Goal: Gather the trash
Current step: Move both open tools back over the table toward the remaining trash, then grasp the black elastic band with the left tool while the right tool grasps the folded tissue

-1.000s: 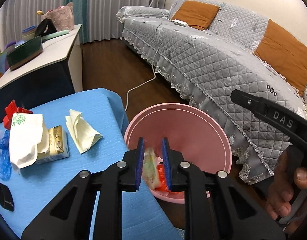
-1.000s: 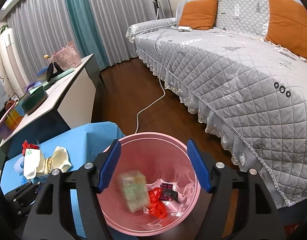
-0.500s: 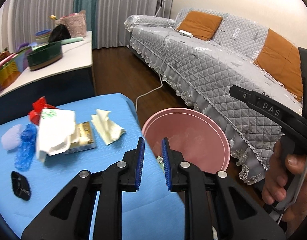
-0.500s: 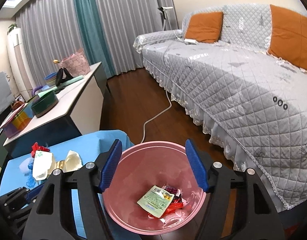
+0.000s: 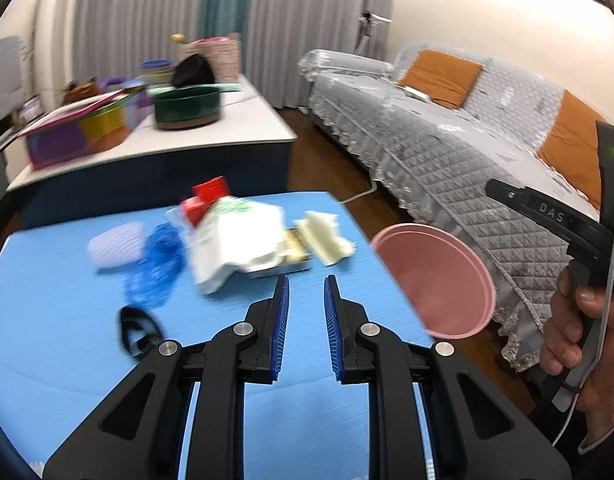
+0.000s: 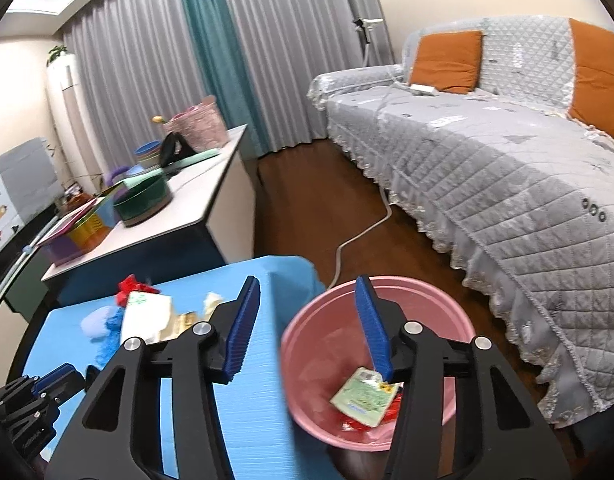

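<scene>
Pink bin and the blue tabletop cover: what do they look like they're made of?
The pink bin looks like moulded plastic: smooth, thin, even wall with a dull sheen and a rolled rim. The blue tabletop cover seems to be a thin matte sheet, perhaps disposable plastic or non-woven cloth: fine parallel ribbing shows on it, and it folds down over the table's corner. Blur leaves that open.

We see pink bin (image 6: pixel 381 364), blue table (image 5: pixel 79 344), grey quilted sofa cover (image 6: pixel 503 184) w/ orange cushions (image 6: pixel 447 62), teal curtain (image 6: pixel 211 40).
</scene>
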`<action>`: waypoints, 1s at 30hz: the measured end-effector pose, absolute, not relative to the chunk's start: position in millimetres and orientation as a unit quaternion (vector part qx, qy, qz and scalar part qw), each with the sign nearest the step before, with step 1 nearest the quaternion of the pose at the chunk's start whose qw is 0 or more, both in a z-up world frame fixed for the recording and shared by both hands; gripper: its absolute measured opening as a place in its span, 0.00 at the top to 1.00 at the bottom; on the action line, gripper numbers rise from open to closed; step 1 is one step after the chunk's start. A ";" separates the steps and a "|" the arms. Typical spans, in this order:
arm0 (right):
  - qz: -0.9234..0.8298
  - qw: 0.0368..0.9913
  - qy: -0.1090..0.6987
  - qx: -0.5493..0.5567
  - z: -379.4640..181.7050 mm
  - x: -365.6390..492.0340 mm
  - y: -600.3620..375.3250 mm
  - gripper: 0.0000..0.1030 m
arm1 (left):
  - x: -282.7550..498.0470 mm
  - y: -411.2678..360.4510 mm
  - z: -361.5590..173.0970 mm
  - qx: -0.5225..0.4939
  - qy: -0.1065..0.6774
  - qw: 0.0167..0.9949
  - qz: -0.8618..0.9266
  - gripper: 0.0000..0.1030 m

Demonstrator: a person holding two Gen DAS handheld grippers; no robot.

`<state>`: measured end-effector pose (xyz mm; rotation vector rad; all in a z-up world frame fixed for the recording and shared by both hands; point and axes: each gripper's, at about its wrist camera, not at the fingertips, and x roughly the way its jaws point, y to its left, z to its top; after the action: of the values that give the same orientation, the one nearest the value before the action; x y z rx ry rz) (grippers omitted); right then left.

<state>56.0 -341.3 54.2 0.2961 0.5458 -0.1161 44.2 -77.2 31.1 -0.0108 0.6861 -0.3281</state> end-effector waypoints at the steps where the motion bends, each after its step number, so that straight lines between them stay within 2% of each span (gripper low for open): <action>1: -0.053 0.951 0.270 0.144 53.4 57.7 -335.3 0.53 | 43.6 -69.1 28.5 -0.010 0.336 0.929 -0.153 0.82; 10: -0.011 0.949 0.297 0.109 36.8 83.5 -279.4 0.54 | 56.8 -10.7 -3.6 -0.028 0.341 0.937 -0.072 0.82; 12: -0.005 0.947 0.304 0.103 31.3 90.3 -270.1 0.55 | 62.7 0.9 -8.9 -0.032 0.341 0.938 -0.049 0.74; 13: -0.003 0.946 0.306 0.102 28.9 93.0 -266.6 0.55 | 64.6 6.3 -11.0 -0.040 0.343 0.937 -0.046 0.67; 16: 0.003 0.944 0.316 0.096 20.0 104.1 -256.9 0.55 | 73.0 18.2 -19.4 -0.052 0.350 0.935 -0.029 0.62; 20: 0.010 0.941 0.327 0.087 10.2 118.1 -245.6 0.55 | 82.3 24.7 -33.6 -0.055 0.366 0.929 -0.009 0.47; 26: 0.014 0.935 0.347 0.071 -7.2 135.4 -237.2 0.54 | 95.8 28.2 -49.7 -0.054 0.390 0.919 0.014 0.41; 30: 0.012 0.930 0.362 0.066 -17.8 144.7 -236.2 0.54 | 102.3 29.9 -58.0 -0.062 0.409 0.910 0.018 0.41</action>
<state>144.7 -236.2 -17.8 0.1353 0.7404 0.0248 102.3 29.9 -58.0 -0.1270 0.8436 0.0364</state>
